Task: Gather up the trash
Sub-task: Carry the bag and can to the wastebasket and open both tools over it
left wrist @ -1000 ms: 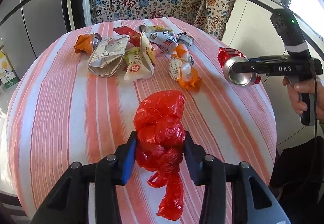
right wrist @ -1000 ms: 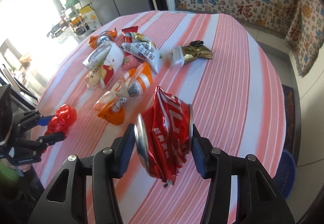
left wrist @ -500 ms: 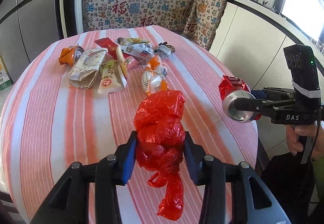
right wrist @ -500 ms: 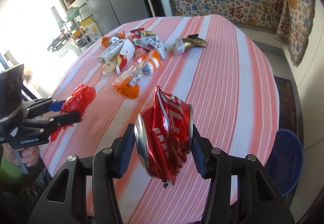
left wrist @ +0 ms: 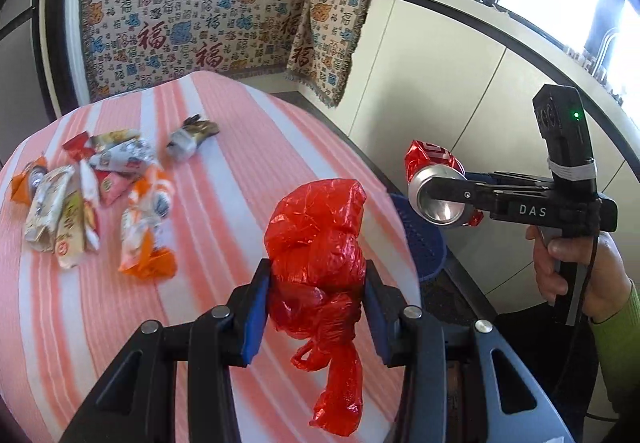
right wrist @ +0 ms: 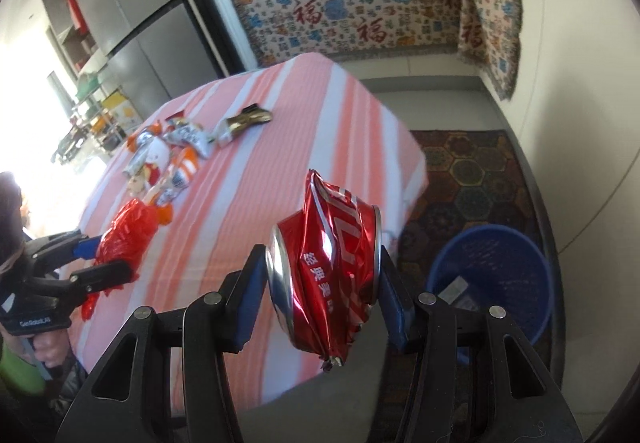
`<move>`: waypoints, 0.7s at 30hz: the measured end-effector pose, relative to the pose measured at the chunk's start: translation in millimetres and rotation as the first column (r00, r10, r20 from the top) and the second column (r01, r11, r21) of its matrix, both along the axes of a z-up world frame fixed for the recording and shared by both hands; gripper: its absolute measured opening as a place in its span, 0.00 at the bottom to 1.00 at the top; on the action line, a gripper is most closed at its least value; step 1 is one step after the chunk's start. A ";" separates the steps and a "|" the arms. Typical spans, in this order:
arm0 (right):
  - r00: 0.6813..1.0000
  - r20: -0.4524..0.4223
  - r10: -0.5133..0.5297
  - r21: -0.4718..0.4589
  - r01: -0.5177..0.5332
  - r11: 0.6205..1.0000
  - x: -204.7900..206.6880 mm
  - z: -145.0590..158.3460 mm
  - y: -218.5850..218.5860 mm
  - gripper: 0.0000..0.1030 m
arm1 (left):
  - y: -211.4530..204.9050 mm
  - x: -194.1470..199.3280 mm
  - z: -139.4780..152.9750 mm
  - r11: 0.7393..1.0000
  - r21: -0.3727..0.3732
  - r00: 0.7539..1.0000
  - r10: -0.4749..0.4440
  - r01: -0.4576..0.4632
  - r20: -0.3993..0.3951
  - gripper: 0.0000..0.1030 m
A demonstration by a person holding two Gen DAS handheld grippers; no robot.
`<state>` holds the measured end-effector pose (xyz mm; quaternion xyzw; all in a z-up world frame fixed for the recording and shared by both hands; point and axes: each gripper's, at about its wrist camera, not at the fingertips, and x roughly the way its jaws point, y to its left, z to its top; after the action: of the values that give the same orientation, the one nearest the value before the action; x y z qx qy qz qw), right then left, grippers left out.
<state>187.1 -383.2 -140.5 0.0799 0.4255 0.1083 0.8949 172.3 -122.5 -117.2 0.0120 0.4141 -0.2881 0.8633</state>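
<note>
Two grippers are loaded; the left gripper is clamped on a crumpled red plastic bag, and the right gripper is clamped end to end on a crushed red aluminium drink can; both items are carried clear of the pink-and-white striped tabletop, off its near right edge; the round blue perforated plastic bin stands on the floor just beside that corner, below and to the right of the can.

Step in hand, as judged: transport to the bin and release. Procedure: bring each gripper over the bin mouth before opening; keep the can's crumpled edges clear of the rim; release the can first, since its gripper is nearer the bin; do not open the left gripper until the bag's loose tail hangs inside the rim, as light film may drift or snag on a pad; a snagged tail probably needs a wider opening rather than a shake.

Count: one bag held; one can held; one bin, with a pale flat item at its bottom, not identifiable; one gold-and-white crumpled wrapper lying apart near the far edge; one cluster of snack wrappers toward the left edge, roughly six, overlapping too much for an exact figure.
</note>
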 end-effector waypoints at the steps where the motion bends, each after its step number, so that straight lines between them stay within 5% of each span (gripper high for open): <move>1: 1.000 0.000 -0.018 -0.008 0.018 1.000 0.0 1.7 -9.5 0.52 | -13.3 1.4 1.8 1.000 -0.002 1.000 -0.016 0.016 0.003 0.42; 13: 0.976 0.013 -0.215 -0.119 0.215 0.969 11.9 1.9 -116.2 0.52 | -153.3 31.4 2.1 0.983 -0.042 0.983 -0.181 0.181 -0.007 0.42; 21: 0.951 -0.015 -0.308 -0.085 0.306 0.948 7.3 -45.2 -172.4 0.52 | -207.1 54.9 -21.7 0.978 -0.037 0.978 -0.207 0.206 -0.017 0.42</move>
<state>194.4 -555.7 -185.7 0.1099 0.4243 -0.0509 0.8974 227.2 -329.5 -138.9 0.0366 0.4146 -0.3834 0.8245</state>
